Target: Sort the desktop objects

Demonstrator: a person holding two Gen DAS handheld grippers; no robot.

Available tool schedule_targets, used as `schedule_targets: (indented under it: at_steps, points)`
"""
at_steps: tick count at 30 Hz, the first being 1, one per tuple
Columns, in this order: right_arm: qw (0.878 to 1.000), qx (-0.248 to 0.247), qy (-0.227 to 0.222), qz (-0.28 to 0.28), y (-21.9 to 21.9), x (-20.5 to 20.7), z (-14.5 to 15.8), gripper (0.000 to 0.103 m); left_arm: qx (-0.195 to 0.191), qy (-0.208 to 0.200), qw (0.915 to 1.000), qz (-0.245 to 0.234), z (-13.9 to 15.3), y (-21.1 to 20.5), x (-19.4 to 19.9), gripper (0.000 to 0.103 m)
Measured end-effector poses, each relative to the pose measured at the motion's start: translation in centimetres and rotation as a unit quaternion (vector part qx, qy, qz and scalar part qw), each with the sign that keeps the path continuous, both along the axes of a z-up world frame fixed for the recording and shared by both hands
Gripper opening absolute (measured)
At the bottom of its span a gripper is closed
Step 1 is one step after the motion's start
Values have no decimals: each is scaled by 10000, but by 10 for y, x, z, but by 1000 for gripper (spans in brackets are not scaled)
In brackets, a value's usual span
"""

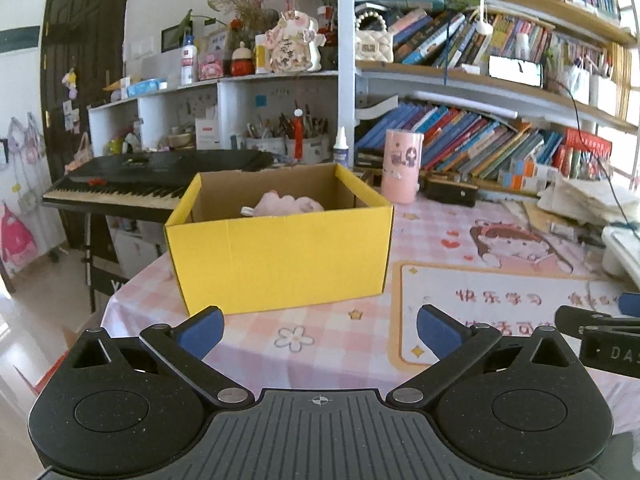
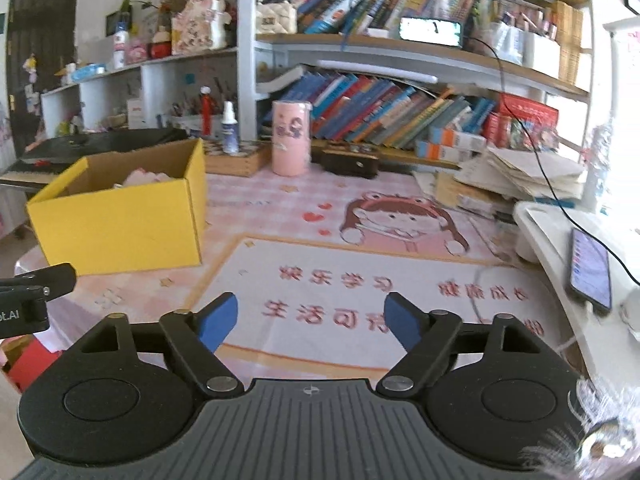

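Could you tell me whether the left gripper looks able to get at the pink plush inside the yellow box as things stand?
Probably yes: the left gripper is open and empty, the yellow box has no lid, and the pink plush lies exposed, though the near wall means coming in from above.

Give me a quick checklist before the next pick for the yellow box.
1. Left gripper empty and open: ok, nothing between its blue pads.
2. Right gripper empty and open: ok, jaws apart over the mat.
3. Yellow box upright with its top open: ok.
4. Room left in the box: ok, only a pink plush shows inside, lying low.
5. Next thing to sort within view: cannot tell; the mat ahead is bare, and only the pink cup, spray bottle and phone stand around its edges.
6. Grippers clear of each other: ok, side by side, not touching.
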State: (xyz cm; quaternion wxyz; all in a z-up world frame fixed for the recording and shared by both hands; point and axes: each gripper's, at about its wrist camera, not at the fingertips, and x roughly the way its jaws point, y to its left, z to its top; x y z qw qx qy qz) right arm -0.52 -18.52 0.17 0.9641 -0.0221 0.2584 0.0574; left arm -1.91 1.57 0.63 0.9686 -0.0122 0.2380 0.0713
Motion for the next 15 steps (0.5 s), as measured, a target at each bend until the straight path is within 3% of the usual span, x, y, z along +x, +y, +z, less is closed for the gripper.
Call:
schedule_targets:
  at_steps: [13, 15]
  points:
    - [9984, -32, 222, -520, -25, -11, -11, 92, 89, 257, 9993, -264, -8, -22, 3, 103]
    - [9978, -5, 265, -602, -29, -12, -12, 99, 98, 366, 9988, -323, -11, -24, 5, 103]
